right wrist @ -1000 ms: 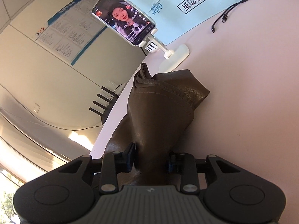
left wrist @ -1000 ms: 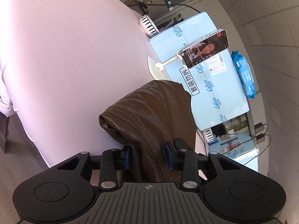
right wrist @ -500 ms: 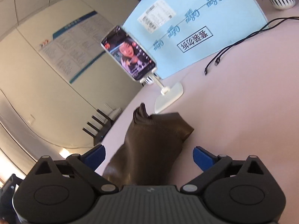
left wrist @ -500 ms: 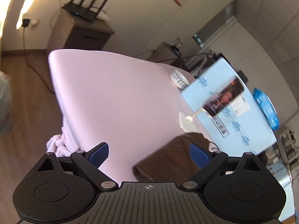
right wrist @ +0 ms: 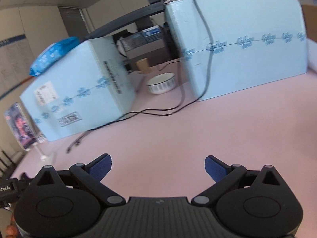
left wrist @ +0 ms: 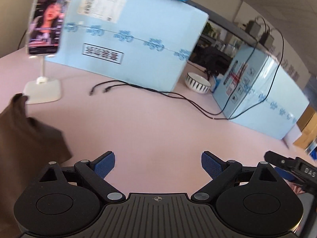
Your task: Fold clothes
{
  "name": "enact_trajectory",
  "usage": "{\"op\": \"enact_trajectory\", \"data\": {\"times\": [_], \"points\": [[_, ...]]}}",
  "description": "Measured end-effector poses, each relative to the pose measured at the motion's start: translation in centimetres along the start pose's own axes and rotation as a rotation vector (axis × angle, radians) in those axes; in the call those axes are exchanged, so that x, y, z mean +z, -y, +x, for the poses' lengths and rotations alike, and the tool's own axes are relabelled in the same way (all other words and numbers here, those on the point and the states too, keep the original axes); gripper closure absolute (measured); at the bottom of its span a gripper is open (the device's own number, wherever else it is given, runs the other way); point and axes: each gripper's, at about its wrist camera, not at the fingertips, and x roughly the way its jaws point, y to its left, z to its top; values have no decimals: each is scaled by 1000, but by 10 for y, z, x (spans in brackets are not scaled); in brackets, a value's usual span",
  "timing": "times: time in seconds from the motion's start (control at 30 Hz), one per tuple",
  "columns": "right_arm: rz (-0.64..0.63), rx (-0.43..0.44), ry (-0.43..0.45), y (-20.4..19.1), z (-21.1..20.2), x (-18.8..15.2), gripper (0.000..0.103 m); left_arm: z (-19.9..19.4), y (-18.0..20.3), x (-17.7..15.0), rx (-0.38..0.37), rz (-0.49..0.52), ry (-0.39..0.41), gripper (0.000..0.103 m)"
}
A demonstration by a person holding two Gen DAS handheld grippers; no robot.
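Left wrist view: left tool (left wrist: 158, 163) jaws wide apart, nothing between them. Brown leather-look folded garment (left wrist: 29, 148) lies at 9 o'clock on the pink counter (left wrist: 158, 123), long axis running up toward the white phone stand (left wrist: 42, 90). Black cables (left wrist: 158, 94) and striped bowl (left wrist: 198, 82) at 12–1, clear of it. Right tool's edge shows at 3.

Right wrist view: right tool (right wrist: 158, 167) also wide apart, empty. Garment not visible; light-blue foam boxes (right wrist: 237, 45) ahead. Left tool likely nearer.

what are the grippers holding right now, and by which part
Nothing. The left gripper and right gripper are both open over bare pink table; the brown garment lies apart at the left.
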Motion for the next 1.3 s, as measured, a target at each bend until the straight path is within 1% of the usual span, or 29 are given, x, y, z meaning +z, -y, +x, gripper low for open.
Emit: {"op": "enact_trajectory", "data": {"times": [0.07, 0.13, 0.17, 0.2, 0.23, 0.27, 0.3, 0.33, 0.4, 0.53, 0.6, 0.67, 0.9, 1.03, 1.07, 1.17, 1.3], "points": [[-7, -90, 0, 16, 15, -4, 1, 35, 29, -5, 19, 37, -33, 7], [-8, -114, -2, 28, 29, -10, 1, 59, 48, -12, 26, 63, -63, 7], [-22, -97, -16, 34, 42, -14, 1, 71, 56, -16, 32, 72, -75, 7], [-31, -85, -25, 34, 48, -16, 1, 78, 61, -20, 49, 94, -64, 7], [-55, -95, -47, 33, 61, -20, 1, 84, 66, -23, 69, 117, -48, 7], [-82, -107, -71, 33, 75, -25, 0, 91, 70, -27, 95, 166, -26, 7], [-115, -129, -51, 28, 78, -28, 0, 97, 74, -30, 123, 220, -3, 7], [-142, -145, -53, 21, 83, -28, 0, 99, 75, -30, 132, 233, 2, 6], [-193, -176, -65, 7, 92, -27, 0, 103, 75, -26, 141, 233, 2, 6], [-141, -222, -54, 3, 109, -19, 0, 114, 72, -14, 187, 199, 21, 5], [-149, -249, -51, 0, 119, -14, 0, 123, 73, -8, 204, 196, 18, 0], [-164, -257, -53, -2, 124, -12, 0, 134, 73, -1, 215, 196, 15, 0], [-152, -240, -51, 0, 140, -1, 0, 158, 75, 14, 258, 186, 23, 0], [-124, -216, -45, 4, 138, 2, 0, 153, 71, 13, 238, 170, 31, 0], [-131, -223, -47, 3, 139, 2, 0, 152, 70, 12, 233, 167, 32, 0], [-155, -242, -51, -2, 141, 2, 0, 154, 73, 12, 247, 184, 27, 0], [-147, -236, -52, -1, 141, 3, 0, 154, 73, 12, 245, 182, 26, 0]]}}
